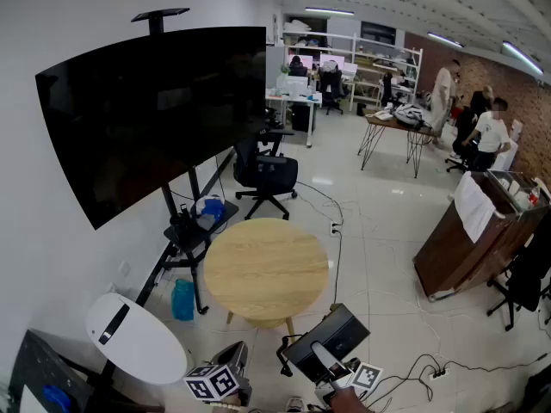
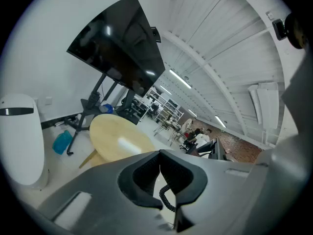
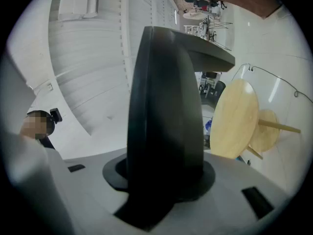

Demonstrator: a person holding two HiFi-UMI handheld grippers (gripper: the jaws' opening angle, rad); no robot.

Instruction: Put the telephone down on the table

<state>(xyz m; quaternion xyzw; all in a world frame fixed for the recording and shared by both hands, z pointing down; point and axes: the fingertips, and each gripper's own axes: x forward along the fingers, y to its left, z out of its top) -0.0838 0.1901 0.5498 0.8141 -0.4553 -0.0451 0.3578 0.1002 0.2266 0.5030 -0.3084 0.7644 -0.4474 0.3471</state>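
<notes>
A black telephone (image 1: 331,335) hangs in the air just off the near right edge of the round wooden table (image 1: 267,269). My right gripper (image 1: 330,366) is shut on it from below. In the right gripper view the telephone's dark body (image 3: 166,106) fills the space between the jaws of the right gripper (image 3: 166,180), with the table (image 3: 234,119) beyond. My left gripper (image 1: 225,370) is low at the table's near left. Its pads meet in the left gripper view (image 2: 160,173); a coiled black cord (image 2: 166,197) shows in the notch below them. The table (image 2: 117,136) lies ahead.
A large black screen on a stand (image 1: 155,119) lines the left wall. A white oval stand (image 1: 133,334) is at the near left, a blue bag (image 1: 182,299) beside the table. An office chair (image 1: 267,175) stands behind it, a brown counter (image 1: 465,239) at right, cables (image 1: 422,372) on the floor.
</notes>
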